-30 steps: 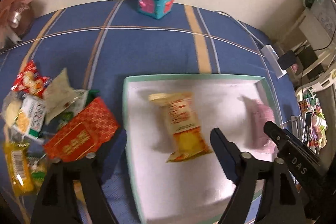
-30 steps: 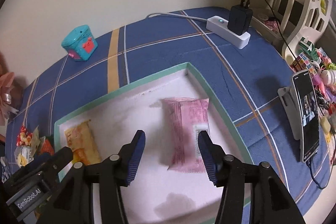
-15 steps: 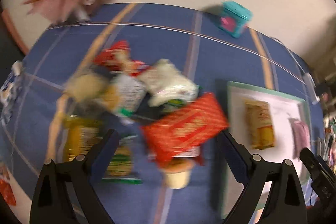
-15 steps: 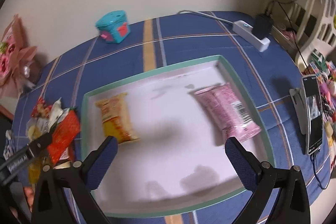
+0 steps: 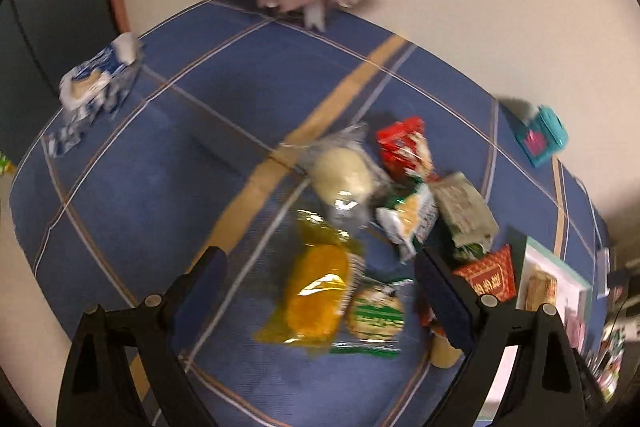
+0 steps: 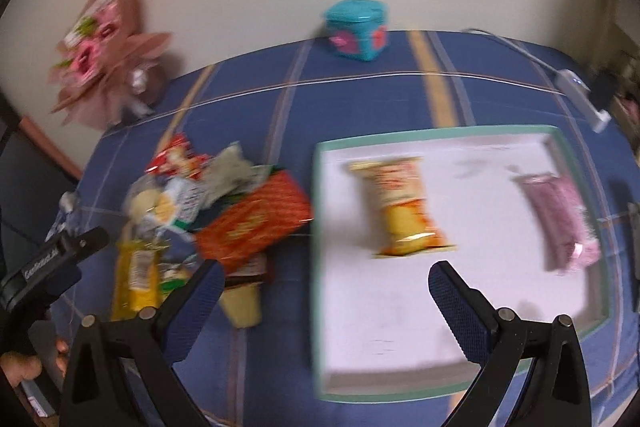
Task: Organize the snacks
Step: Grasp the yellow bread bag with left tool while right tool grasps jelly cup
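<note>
Two packets already in white teal-rimmed tray [image 6: 440,307], rest heaped between spread, empty left gripper [image 5: 320,287] fingers, clear yellow packet [image 5: 316,291] dead centre; risk: grabbing overlapping green round-cookie packet [image 5: 374,311] too; right gripper [image 6: 324,299] spread, empty, over tray's near-left edge.
</note>
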`<action>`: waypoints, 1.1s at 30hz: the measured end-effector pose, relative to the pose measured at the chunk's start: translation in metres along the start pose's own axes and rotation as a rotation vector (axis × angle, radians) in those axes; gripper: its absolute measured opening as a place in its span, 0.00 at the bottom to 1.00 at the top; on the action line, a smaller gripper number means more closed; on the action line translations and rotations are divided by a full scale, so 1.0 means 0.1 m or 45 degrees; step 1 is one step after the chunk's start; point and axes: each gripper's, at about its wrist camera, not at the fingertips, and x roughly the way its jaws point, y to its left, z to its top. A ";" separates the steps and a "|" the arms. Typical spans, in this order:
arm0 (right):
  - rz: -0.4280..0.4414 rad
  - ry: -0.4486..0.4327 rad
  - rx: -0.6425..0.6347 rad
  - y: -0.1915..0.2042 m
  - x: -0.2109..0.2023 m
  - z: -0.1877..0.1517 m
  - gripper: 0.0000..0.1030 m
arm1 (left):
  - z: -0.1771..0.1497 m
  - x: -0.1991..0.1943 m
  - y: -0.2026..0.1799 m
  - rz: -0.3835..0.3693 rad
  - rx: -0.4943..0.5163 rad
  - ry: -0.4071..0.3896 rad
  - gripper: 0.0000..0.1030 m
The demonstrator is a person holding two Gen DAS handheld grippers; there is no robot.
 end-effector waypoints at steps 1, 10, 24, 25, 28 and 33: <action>0.011 0.004 -0.024 0.11 0.02 -0.01 1.00 | 0.01 0.00 0.04 0.002 -0.010 0.001 0.92; 0.076 0.075 -0.152 0.62 0.27 -0.15 1.00 | -0.01 0.19 0.16 -0.007 -0.015 0.097 0.92; 0.030 0.188 -0.221 0.76 0.66 -0.33 1.00 | -0.14 0.59 0.03 0.034 0.040 0.248 0.92; 0.026 0.185 -0.239 0.79 0.68 -0.34 1.00 | -0.14 0.62 0.03 0.034 0.041 0.259 0.92; 0.020 0.183 -0.271 0.86 0.73 -0.37 0.98 | -0.15 0.68 0.03 0.040 0.039 0.281 0.92; -0.001 0.189 -0.301 0.90 0.82 -0.36 0.82 | -0.14 0.76 0.06 0.040 0.021 0.314 0.89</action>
